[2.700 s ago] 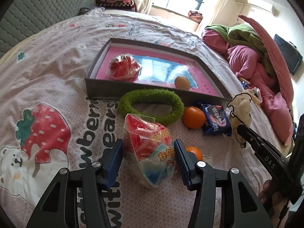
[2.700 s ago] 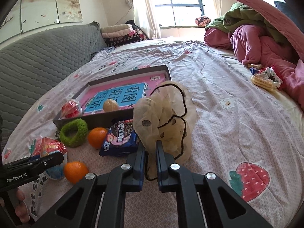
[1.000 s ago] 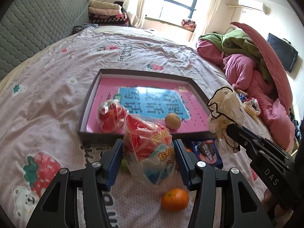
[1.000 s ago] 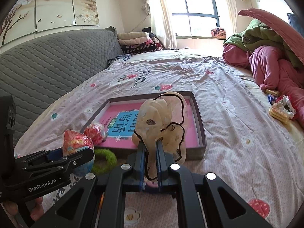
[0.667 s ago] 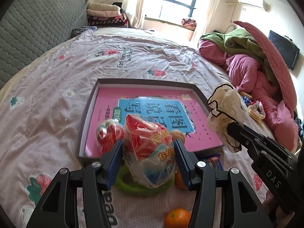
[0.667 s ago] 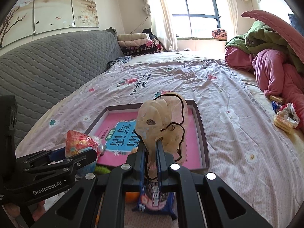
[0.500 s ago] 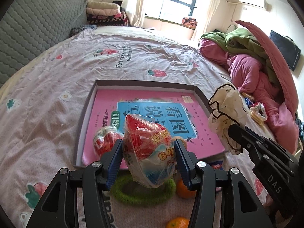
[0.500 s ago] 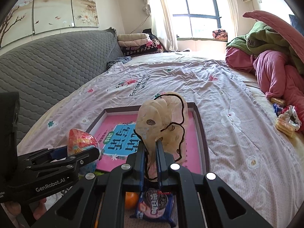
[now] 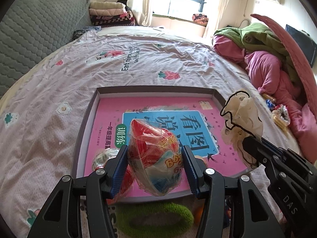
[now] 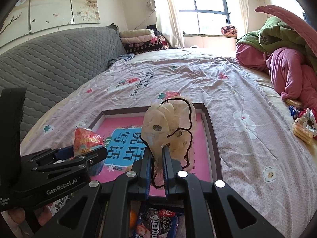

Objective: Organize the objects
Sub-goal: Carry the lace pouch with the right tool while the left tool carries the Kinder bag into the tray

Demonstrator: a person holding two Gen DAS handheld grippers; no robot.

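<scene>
Over the near edge of the shallow box (image 9: pixel 87 127) on the bed, the person is holding 2 grippers side by side, each with 1 thing in it. The left gripper (image 9: pixel 154 168) is standing about half open, and its blue pads (image 9: pixel 120 168) are pressing on both sides of a snack bag (image 9: pixel 154 156), red on top and pale blue below, wrapped in clear crinkled plastic. The bag is hanging above the near part of the pink book that is lining the box. It is looking light and puffy, so I think it is giving way under pressure, and the smooth film may be slipping; the hold across the wide middle seems sensible to me.

To the right, the right gripper (image 10: pixel 156 168) is fully closed on a cream fabric scrunchie (image 10: pixel 170 127) with dark edging. The pads are pinching only the lower fold, and the rest is standing up loosely over the box. It is soft and very light, so a pinch anywhere is probably enough.

A second wrapped snack (image 9: pixel 103 156) is already lying inside the box, near its left corner. A green fuzzy ring (image 9: pixel 154 216) and a cookie packet (image 10: pixel 156 224) are waiting outside, just beside the near wall.
</scene>
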